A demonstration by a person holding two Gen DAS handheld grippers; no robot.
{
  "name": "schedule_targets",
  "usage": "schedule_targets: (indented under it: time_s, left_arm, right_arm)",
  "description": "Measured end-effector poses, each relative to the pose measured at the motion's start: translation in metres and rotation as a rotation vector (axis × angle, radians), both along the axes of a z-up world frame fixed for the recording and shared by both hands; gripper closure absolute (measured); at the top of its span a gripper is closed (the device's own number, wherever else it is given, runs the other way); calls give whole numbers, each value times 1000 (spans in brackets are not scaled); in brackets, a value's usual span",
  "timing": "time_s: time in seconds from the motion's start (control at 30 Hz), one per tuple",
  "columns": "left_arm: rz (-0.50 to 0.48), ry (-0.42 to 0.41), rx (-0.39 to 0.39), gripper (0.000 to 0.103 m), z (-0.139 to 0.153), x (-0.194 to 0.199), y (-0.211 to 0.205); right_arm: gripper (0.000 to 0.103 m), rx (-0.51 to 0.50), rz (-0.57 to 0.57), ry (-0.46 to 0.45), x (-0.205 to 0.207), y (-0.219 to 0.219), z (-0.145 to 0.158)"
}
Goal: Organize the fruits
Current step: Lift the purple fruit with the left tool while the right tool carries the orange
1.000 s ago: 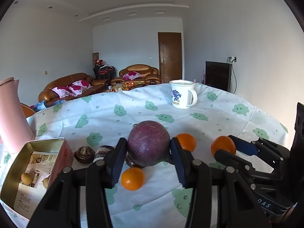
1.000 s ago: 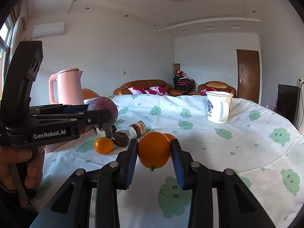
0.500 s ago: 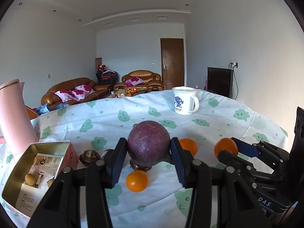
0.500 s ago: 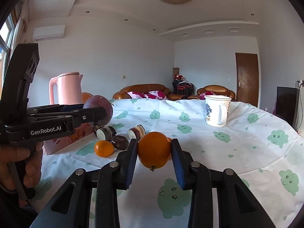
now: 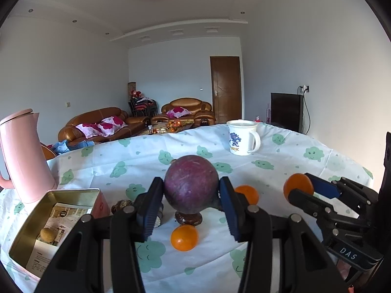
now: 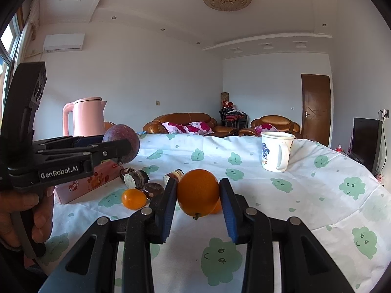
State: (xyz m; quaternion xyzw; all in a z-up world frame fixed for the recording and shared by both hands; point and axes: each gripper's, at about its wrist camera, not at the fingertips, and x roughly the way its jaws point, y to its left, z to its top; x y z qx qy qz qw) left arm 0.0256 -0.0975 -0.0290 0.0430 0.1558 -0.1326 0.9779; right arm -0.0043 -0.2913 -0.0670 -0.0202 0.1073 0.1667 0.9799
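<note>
The left tongs [image 5: 191,195] are clamped on a round purple passion fruit [image 5: 191,183], held up clear of the bench [image 5: 146,153], whose cloth is white with green cloud faces. The right tongs [image 6: 198,201] grip an orange [image 6: 198,191] the same way — one blue pad on each side, the fruit lifted off the cloth.

Seen from the right wrist, the left tongs come in from the left edge with the passion fruit at their tip, a hand [image 6: 24,217] wrapped around the handle. From the left wrist, the right tongs enter from the right with the orange at their end.

On the cloth below lie loose fruits: a small orange [image 5: 184,237] just under the passion fruit, and another orange [image 5: 248,193] partly hidden behind the right pad of the left tongs. Near them sit dark brown, wrinkled fruits, one a cut piece [image 6: 134,179] showing a pale face — what kind I cannot tell.

At the left stands an open gold-lined tin box [image 5: 31,222] with pink outer walls; inside it are a printed paper and a small brownish round fruit [image 5: 47,235]. A pink kettle [image 5: 22,156] stands behind the box. A white mug [image 5: 242,136] with a blue print stands farther back, well apart from the fruits.
</note>
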Motion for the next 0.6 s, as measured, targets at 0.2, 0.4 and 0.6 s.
schedule_targets:
  time_s: [0.2, 0.4, 0.6]
  left_arm:
    - [5, -7, -1, 54, 2, -1, 2]
    - [17, -12, 1, 54, 5, -2, 4]
    - [35, -14, -5, 54, 6, -2, 11]
  right_arm:
    - [66, 12, 8, -6, 1, -1, 9]
    - [66, 10, 15, -9, 6, 1, 16]
    - [66, 1, 21, -22, 11, 3, 22]
